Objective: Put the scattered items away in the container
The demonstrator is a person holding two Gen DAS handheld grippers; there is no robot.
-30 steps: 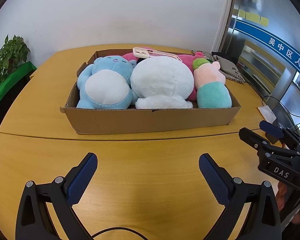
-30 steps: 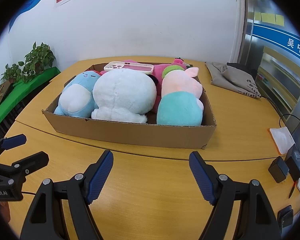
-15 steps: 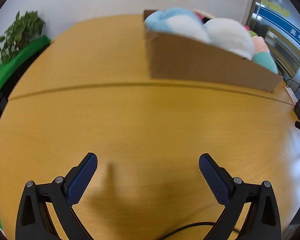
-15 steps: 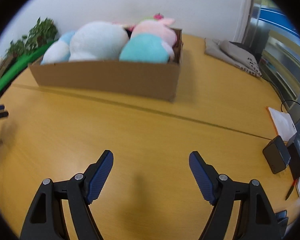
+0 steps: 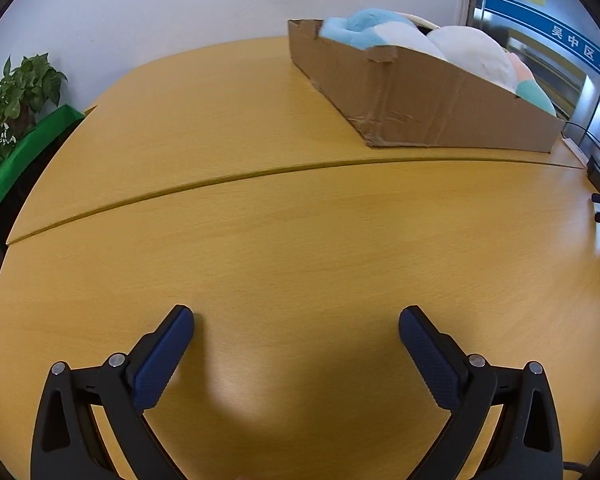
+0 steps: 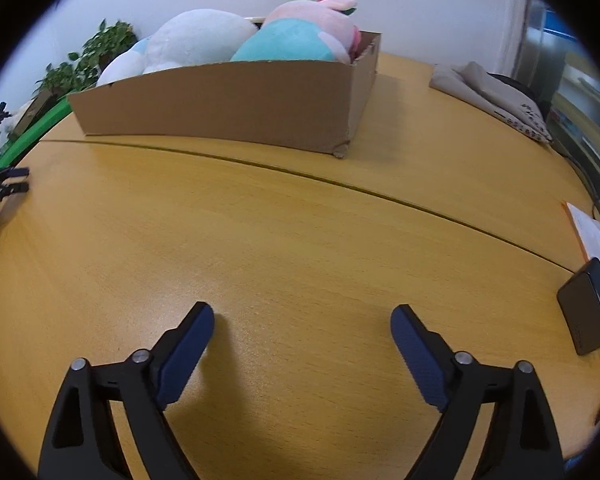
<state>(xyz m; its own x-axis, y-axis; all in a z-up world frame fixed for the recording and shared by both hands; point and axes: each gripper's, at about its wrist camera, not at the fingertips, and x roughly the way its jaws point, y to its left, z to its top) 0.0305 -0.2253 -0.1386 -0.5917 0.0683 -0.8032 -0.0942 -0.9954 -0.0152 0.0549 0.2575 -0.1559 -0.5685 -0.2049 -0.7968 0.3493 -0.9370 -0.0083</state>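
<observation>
A cardboard box (image 5: 428, 100) stands on the wooden table at the upper right of the left wrist view, and at the upper left of the right wrist view (image 6: 236, 100). It holds a blue plush (image 5: 364, 28), a white plush (image 6: 200, 38) and a pink and teal plush (image 6: 300, 36). My left gripper (image 5: 296, 320) is open and empty, low over bare table well in front of the box. My right gripper (image 6: 302, 316) is open and empty, also low over bare table.
A potted plant (image 5: 16, 96) on a green stand sits past the table's left edge. A grey cloth bag (image 6: 496, 96), a black device (image 6: 588, 312) and a white card (image 6: 596, 236) lie on the table's right side.
Both grippers have dropped close to the table and pulled apart, the left swinging left and the right swinging right. The box now sits toward each view's side. Both stay open.
</observation>
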